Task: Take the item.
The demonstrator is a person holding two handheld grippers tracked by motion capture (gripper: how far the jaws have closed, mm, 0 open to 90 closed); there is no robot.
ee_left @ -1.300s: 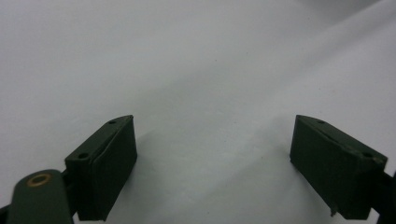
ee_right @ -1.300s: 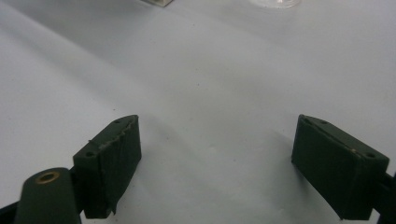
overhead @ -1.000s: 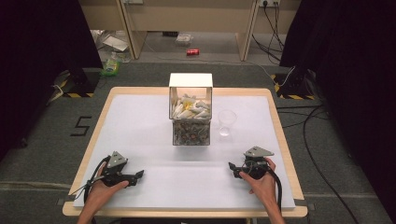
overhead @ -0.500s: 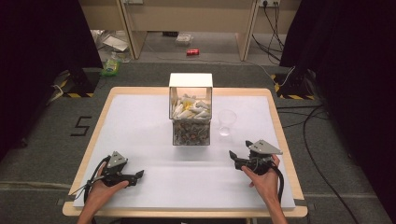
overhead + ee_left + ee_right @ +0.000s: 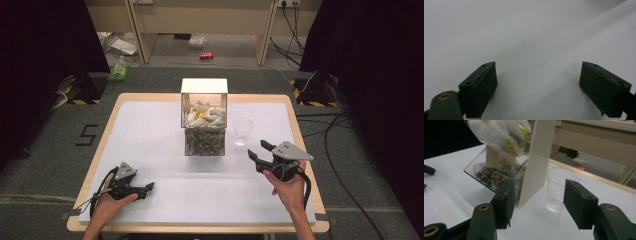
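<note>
A clear box (image 5: 204, 120) packed with small sachets stands mid-table, with a white panel at its back. Just right of it is an empty clear plastic cup (image 5: 242, 131). My right gripper (image 5: 257, 150) hovers above the table's front right and points toward the cup. Its jaws have just been closing and are still apart, with nothing between them. In the right gripper view the cup (image 5: 557, 185) and the box (image 5: 506, 157) lie ahead of the right gripper (image 5: 539, 202). My left gripper (image 5: 148, 189) rests at the front left, open over the bare white sheet (image 5: 529, 37).
The white sheet covers a wooden table (image 5: 295, 107) whose edge runs close behind the cup. On the floor beyond are a red can (image 5: 206, 55), litter, and cables (image 5: 335, 125) at the right. The left gripper's tip (image 5: 429, 170) shows at the far left of the right gripper view.
The right hand has lifted its gripper off the table and brought it nearer the cup, with its jaws narrower than before. The left hand and gripper have stayed put.
</note>
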